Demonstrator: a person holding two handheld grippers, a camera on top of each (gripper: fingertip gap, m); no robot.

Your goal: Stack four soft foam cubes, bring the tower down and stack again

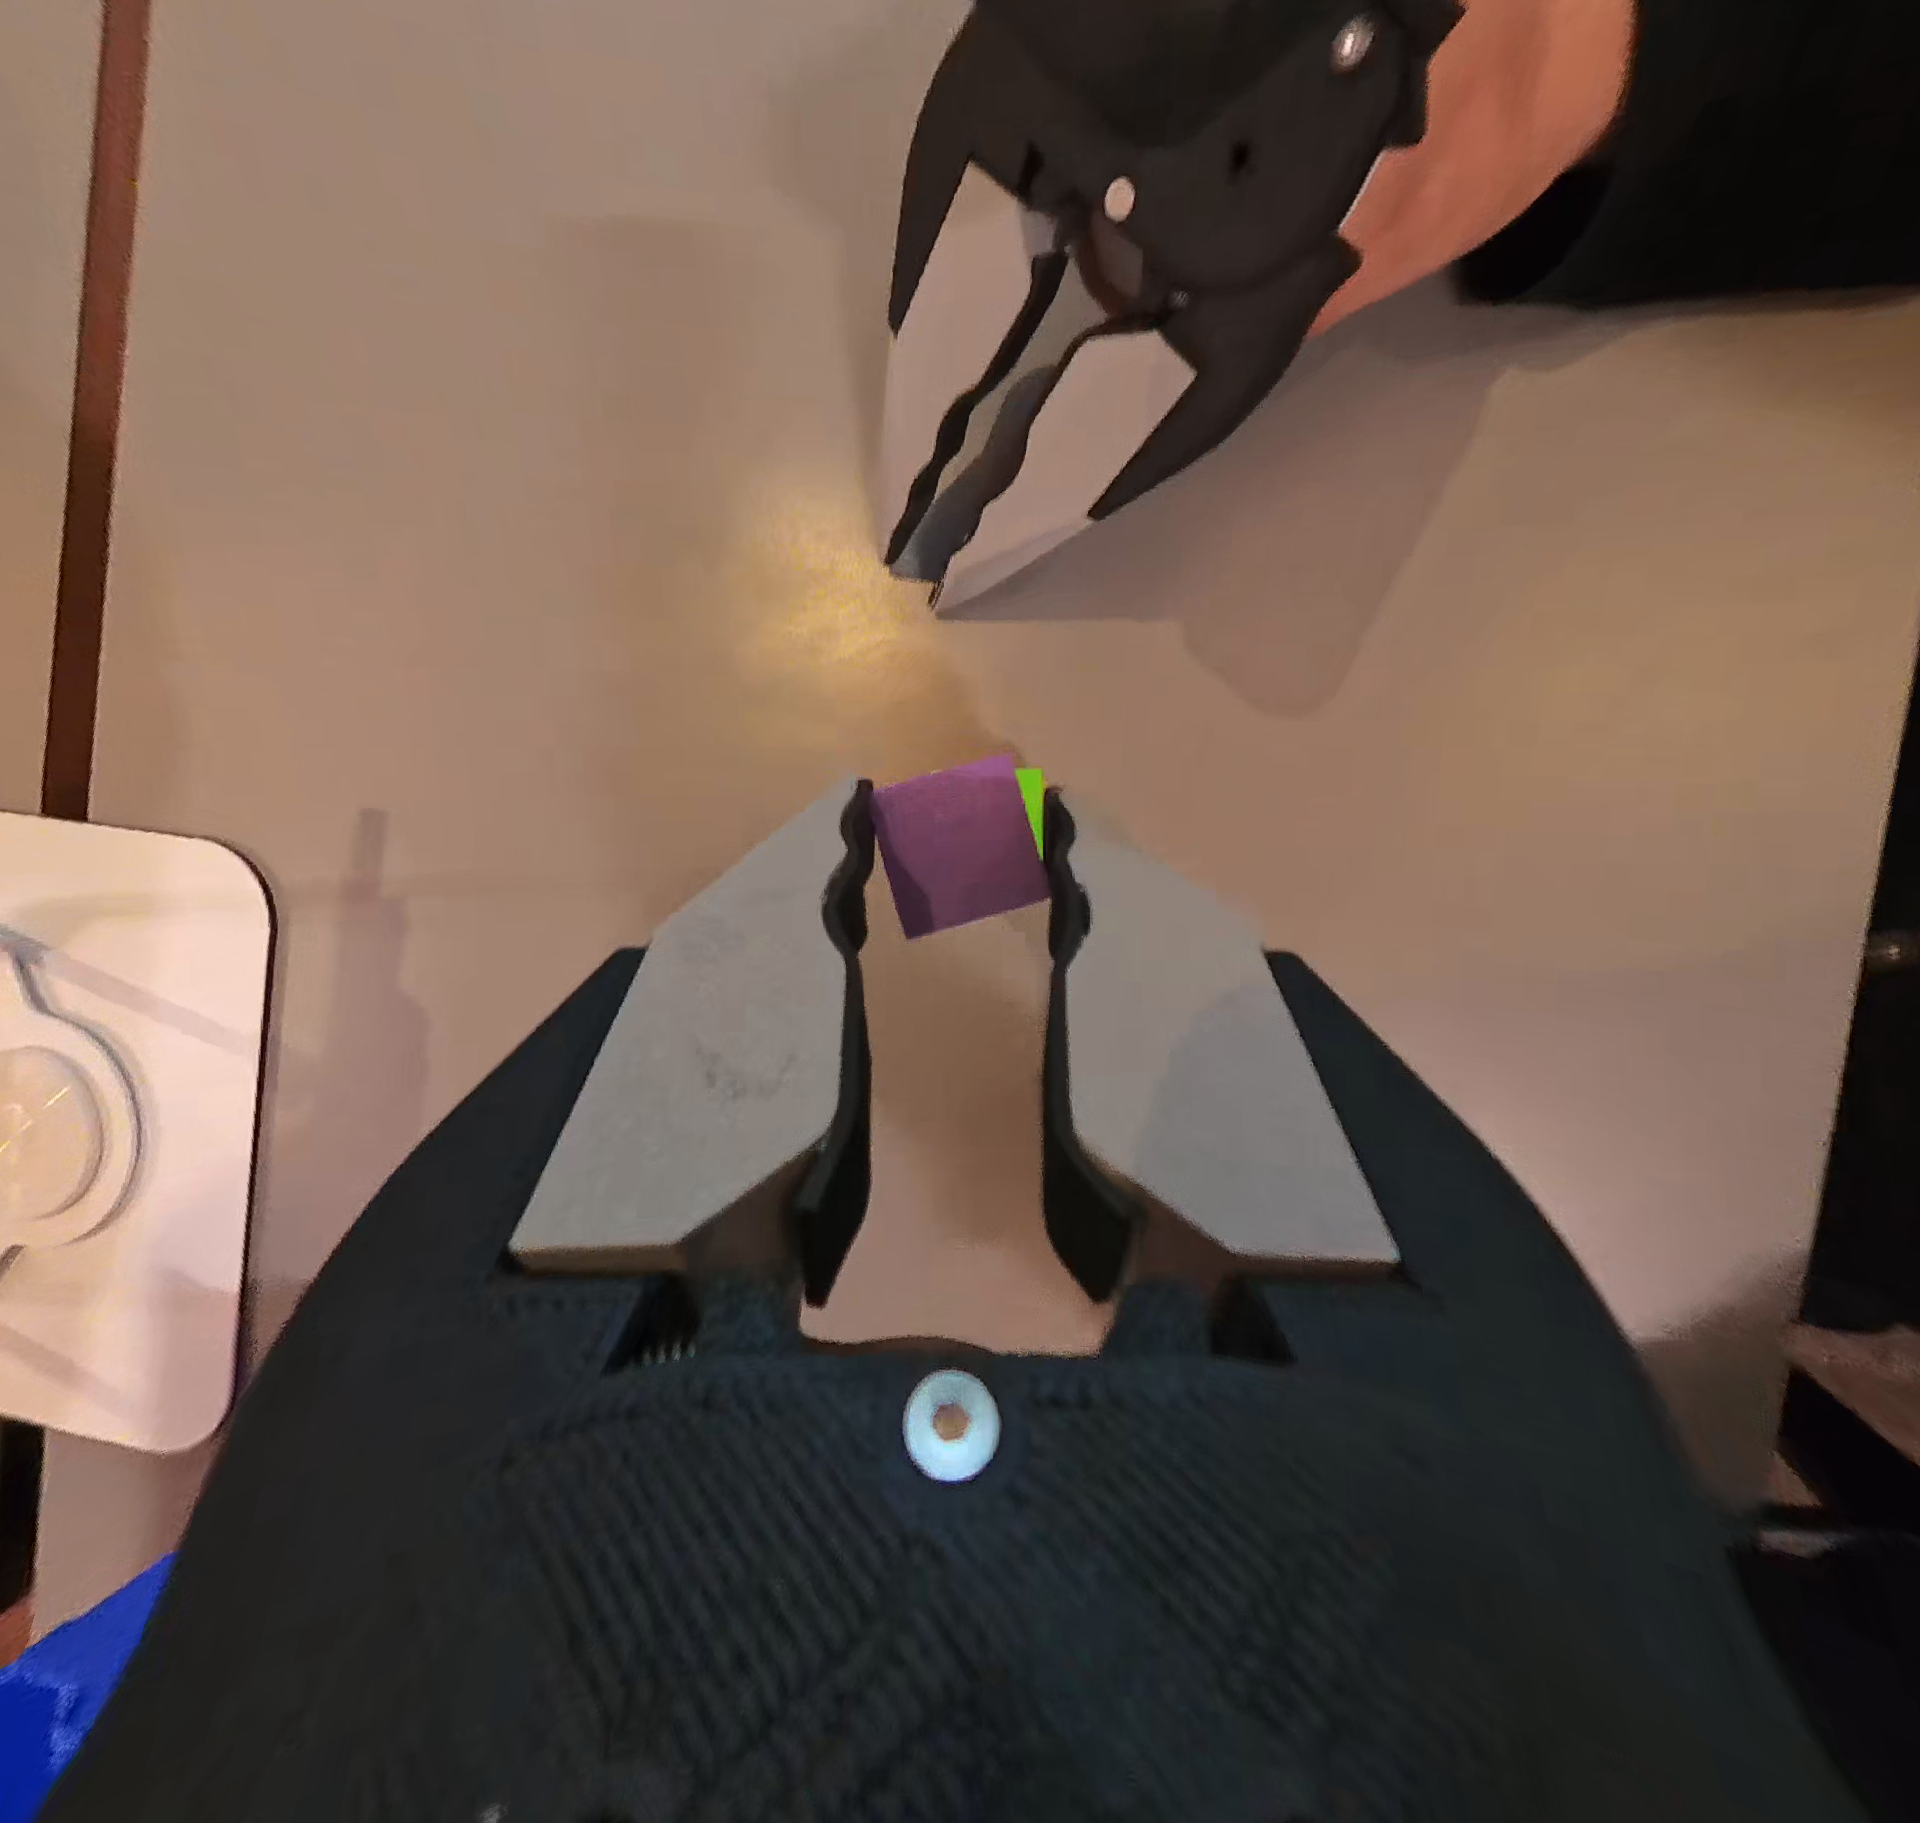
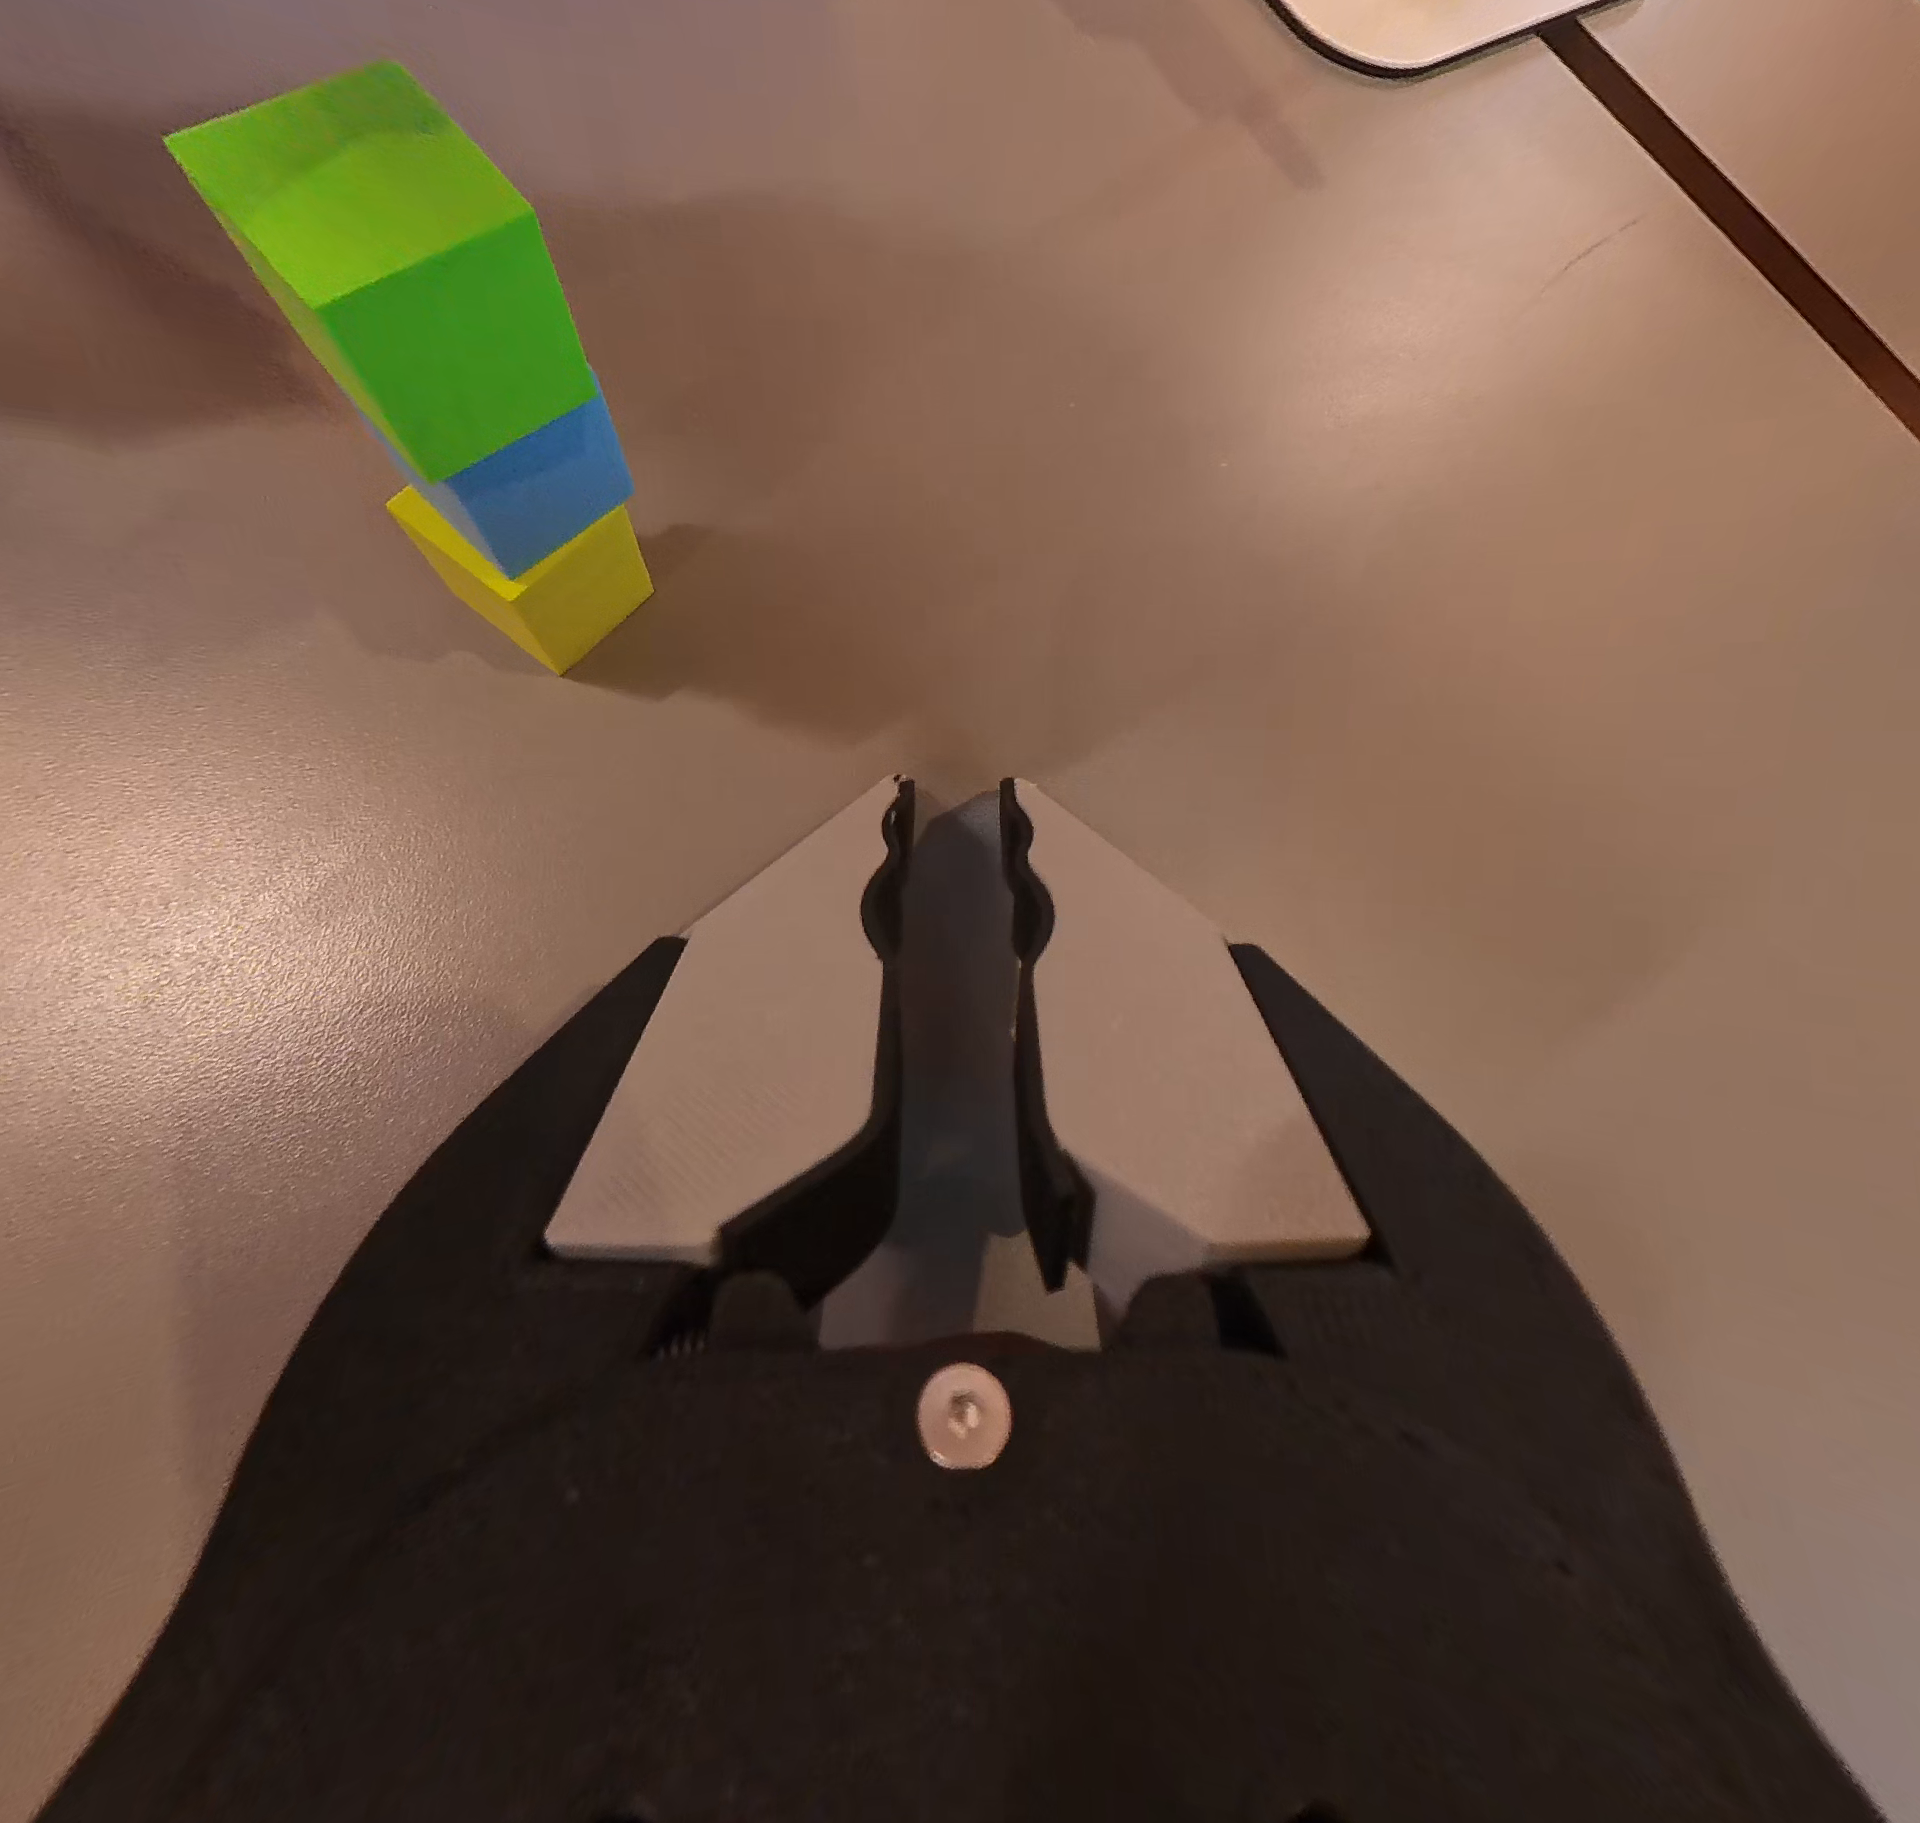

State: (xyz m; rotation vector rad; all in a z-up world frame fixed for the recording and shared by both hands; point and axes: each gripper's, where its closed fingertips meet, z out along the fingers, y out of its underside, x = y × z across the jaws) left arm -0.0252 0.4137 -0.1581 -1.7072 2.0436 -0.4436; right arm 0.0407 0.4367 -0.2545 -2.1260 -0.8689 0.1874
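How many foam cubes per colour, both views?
Purple foam cube, in the left gripper: 1
Green foam cube: 1
Blue foam cube: 1
Yellow foam cube: 1
Total: 4

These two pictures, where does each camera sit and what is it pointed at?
Left wrist view: sits on the left tongs, looking down along them at the purple cube they grip; the right tongs and a hand show beyond.
Right wrist view: sits on the right tongs, facing the table; green cube on blue cube on yellow cube.
Shared: table, green cube, right tongs.
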